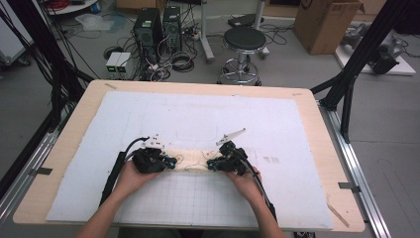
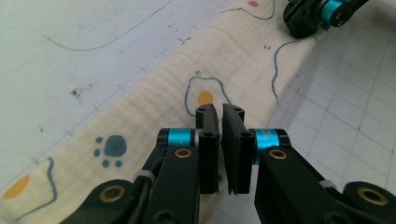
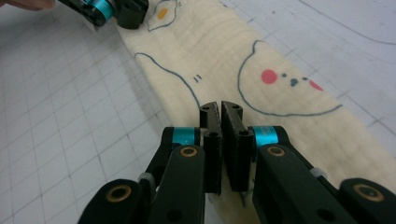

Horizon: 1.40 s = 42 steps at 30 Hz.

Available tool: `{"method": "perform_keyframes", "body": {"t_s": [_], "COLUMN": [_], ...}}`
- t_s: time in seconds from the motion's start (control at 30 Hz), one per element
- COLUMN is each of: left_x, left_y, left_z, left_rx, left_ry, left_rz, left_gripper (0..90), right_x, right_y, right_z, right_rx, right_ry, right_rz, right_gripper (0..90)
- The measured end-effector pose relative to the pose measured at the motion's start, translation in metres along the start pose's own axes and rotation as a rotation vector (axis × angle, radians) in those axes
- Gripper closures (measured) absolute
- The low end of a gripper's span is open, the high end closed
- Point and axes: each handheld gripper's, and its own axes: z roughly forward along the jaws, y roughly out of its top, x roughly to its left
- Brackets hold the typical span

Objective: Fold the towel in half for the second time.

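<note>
A long folded cream cloth (image 1: 190,158) printed with bear outlines and paw marks lies flat across the white grid mat (image 1: 198,114). My left gripper (image 1: 173,162) sits at its left end and my right gripper (image 1: 210,162) at its right end, each held in a hand. In the left gripper view the jaws of my left gripper (image 2: 220,109) stand pressed together over the cloth's (image 2: 154,112) near edge, with cream fabric showing in the thin slit. My right gripper (image 3: 220,106) is shut the same way on the cloth's (image 3: 219,51) near edge. Each gripper view shows the other gripper farther along the cloth.
The mat covers most of a wooden table (image 1: 74,129). Beyond the far edge stand a round stool (image 1: 243,39), computer towers (image 1: 148,29) with tangled cables, and a cardboard box (image 1: 327,22). Black frame posts rise at both sides.
</note>
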Motion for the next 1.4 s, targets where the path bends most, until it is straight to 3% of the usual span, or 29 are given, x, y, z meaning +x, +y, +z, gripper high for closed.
{"method": "perform_keyframes", "body": {"t_s": [0.23, 0.57, 1.03, 1.4], "left_x": [0.004, 0.013, 0.022, 0.021], "left_y": [-0.005, -0.016, -0.028, -0.033], "left_z": [-0.007, -0.020, -0.032, -0.035], "left_rx": [0.005, -0.012, -0.021, -0.018], "left_ry": [0.006, 0.013, 0.018, 0.028], "left_rz": [-0.004, -0.041, -0.048, -0.047], "left_gripper": [84.4, 84.4, 84.6, 84.6], "right_x": [-0.003, -0.009, -0.025, -0.031], "right_y": [-0.006, -0.013, -0.028, -0.040], "right_z": [-0.006, -0.014, -0.030, -0.041], "right_rx": [-0.007, -0.014, -0.045, -0.068], "right_ry": [-0.015, -0.028, -0.032, -0.056], "right_rz": [-0.006, -0.010, -0.022, -0.023], "right_gripper": [86.0, 84.4, 83.1, 80.5]}}
